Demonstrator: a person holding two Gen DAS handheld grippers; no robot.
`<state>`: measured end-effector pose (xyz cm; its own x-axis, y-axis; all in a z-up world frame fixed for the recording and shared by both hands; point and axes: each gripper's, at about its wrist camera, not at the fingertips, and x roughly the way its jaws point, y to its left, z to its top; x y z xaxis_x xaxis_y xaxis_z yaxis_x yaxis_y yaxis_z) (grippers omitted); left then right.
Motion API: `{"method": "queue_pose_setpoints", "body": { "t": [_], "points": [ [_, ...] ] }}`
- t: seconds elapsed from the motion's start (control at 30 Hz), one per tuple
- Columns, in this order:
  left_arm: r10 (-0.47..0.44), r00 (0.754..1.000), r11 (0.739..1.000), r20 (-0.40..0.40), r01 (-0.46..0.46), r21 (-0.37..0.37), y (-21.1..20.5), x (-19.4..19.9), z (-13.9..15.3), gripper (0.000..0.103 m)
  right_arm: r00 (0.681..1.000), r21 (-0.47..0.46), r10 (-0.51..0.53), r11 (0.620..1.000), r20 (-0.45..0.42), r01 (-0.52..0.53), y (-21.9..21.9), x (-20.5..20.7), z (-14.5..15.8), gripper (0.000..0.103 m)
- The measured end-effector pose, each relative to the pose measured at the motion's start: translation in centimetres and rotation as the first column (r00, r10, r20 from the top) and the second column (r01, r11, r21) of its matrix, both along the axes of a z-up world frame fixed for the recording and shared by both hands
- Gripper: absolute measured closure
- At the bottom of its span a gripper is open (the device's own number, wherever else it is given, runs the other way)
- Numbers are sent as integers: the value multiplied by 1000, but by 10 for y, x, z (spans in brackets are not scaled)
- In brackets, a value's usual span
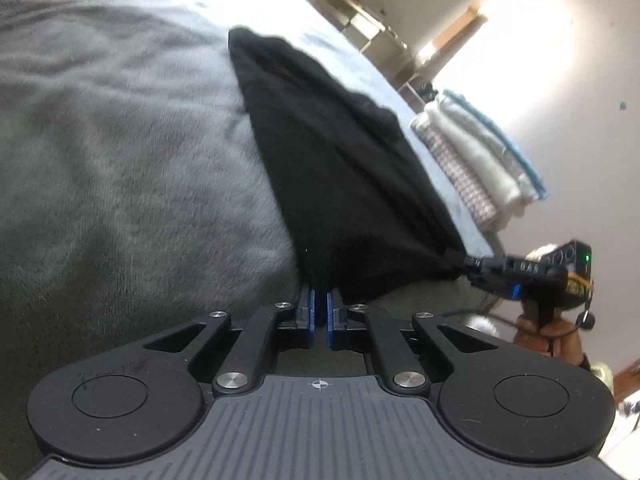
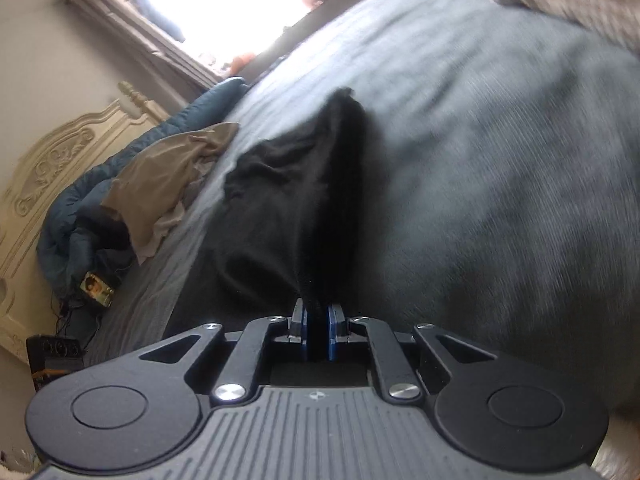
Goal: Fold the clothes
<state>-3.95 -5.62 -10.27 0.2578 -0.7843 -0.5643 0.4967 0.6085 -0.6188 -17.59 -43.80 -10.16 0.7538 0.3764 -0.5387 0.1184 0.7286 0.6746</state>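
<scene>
Left gripper [image 1: 319, 300] clamped on black garment [image 1: 340, 168] edge, lower centre; right gripper [image 2: 318, 312] pinches another edge (also visible right side of left view). Grey blanket [image 1: 120, 140] fills frame, garment stretched mid-frame, folded stack [image 1: 476, 160] upper right.

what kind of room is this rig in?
Most likely a bedroom: a black garment lies on a bed under a grey blanket, with a carved cream headboard and a stack of folded laundry at the bed's edge.
</scene>
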Motion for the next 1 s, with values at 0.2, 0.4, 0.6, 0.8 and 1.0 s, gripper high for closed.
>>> {"method": "queue_pose_setpoints", "body": {
  "t": [0.2,0.4,0.6,0.8,1.0],
  "points": [
    [-40,992,996,119,31,79,0,-14,10,87,1000,-5,-21,1000,17,21,-2,-10,0,75],
    [37,984,996,175,-51,76,32,-23,25,76,995,-162,-67,984,68,77,9,-35,16,66],
    [65,957,995,282,-83,52,30,-25,47,70,989,-246,-99,962,108,123,16,-50,25,65],
    [26,954,998,298,-40,40,8,-26,50,69,985,-230,-125,962,121,150,15,-51,26,65],
    [7,952,999,307,-23,48,-2,-28,51,69,981,-236,-146,956,128,173,13,-58,29,65]
  ]
}}
